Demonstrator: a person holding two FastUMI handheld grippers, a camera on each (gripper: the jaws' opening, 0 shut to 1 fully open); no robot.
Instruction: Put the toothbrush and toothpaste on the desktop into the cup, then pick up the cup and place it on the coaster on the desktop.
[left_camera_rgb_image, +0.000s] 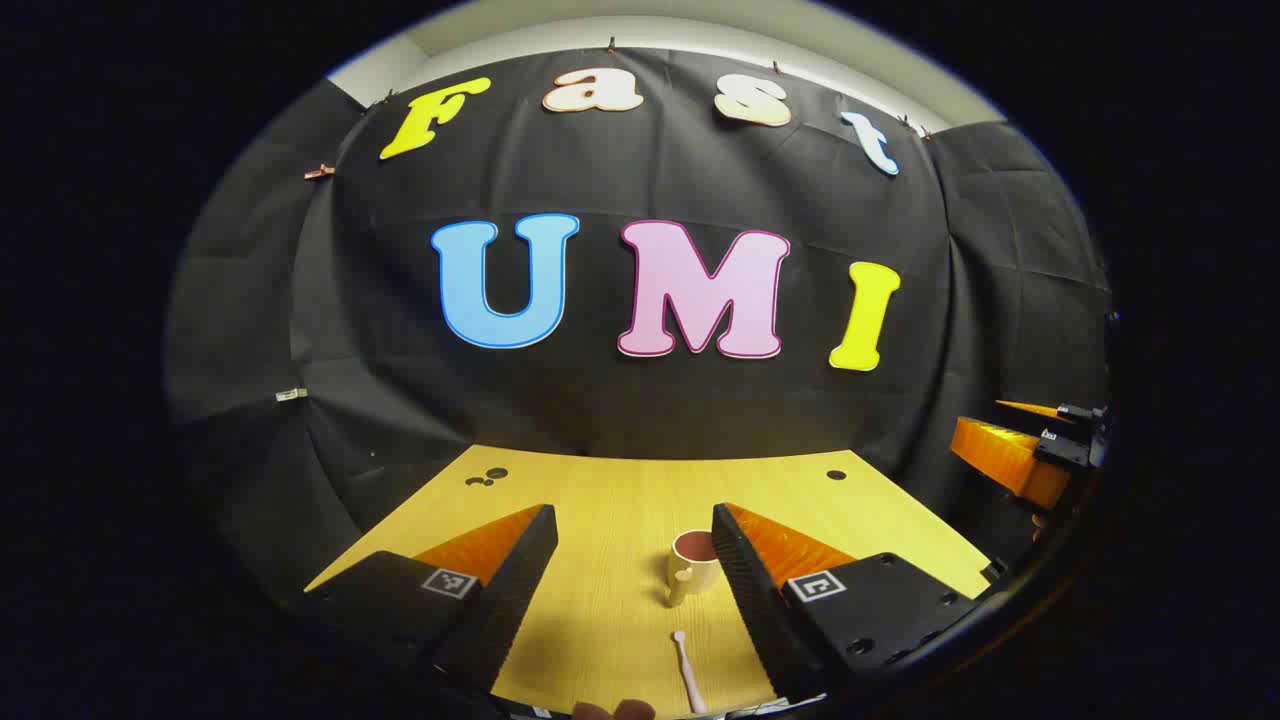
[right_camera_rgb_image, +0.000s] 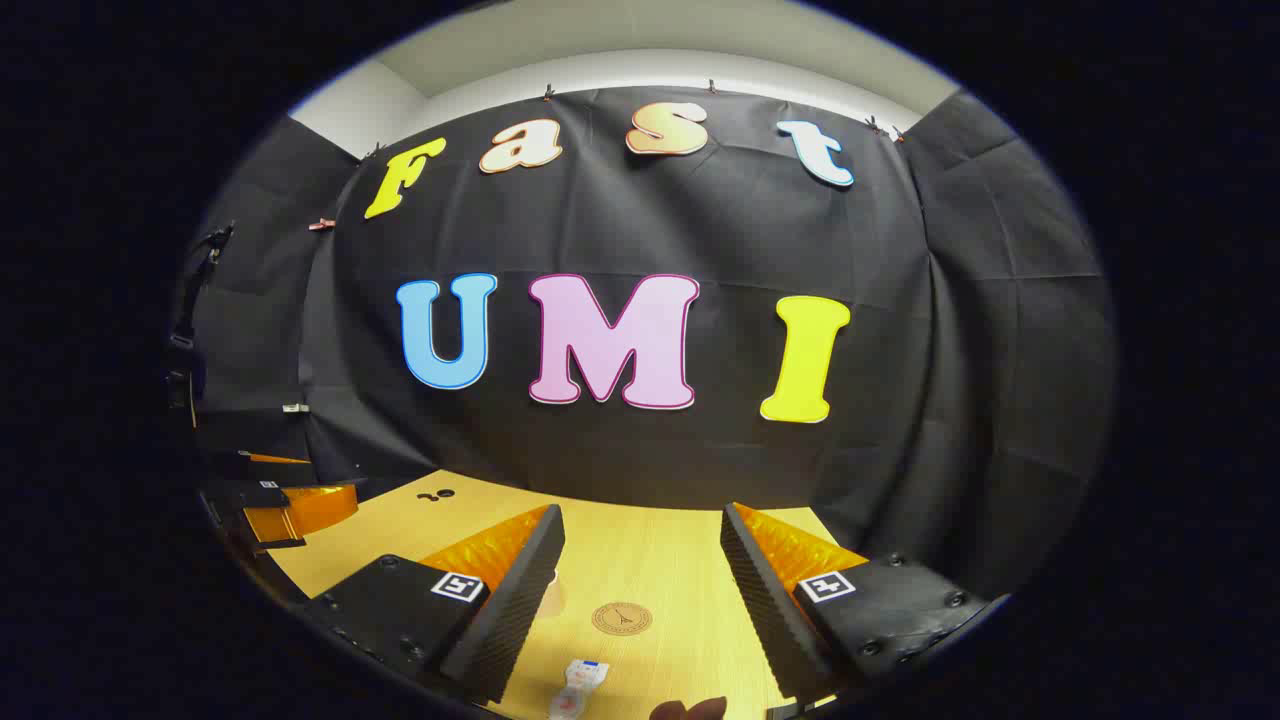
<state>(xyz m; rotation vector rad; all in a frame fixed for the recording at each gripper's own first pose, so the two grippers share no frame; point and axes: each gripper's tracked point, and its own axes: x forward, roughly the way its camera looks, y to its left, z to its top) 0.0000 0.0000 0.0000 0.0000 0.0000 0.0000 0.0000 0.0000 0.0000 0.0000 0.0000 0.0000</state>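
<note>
At six o'clock between your parted left tongs (left_camera_rgb_image: 632, 545) lies the slim pink toothbrush (left_camera_rgb_image: 686, 672) on the yellow wooden worktop (left_camera_rgb_image: 620, 490). Right tongs (right_camera_rgb_image: 642, 545) gape too. Nothing's loaded, so lower and clamp it first.

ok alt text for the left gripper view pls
Open left gripper above a wooden desk, with a cup standing between its fingers and a toothbrush lying nearer the camera. The right gripper shows at the far right edge.

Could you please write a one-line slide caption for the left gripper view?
Open left gripper above the desktop, cup and toothbrush lying between its fingers.
</note>
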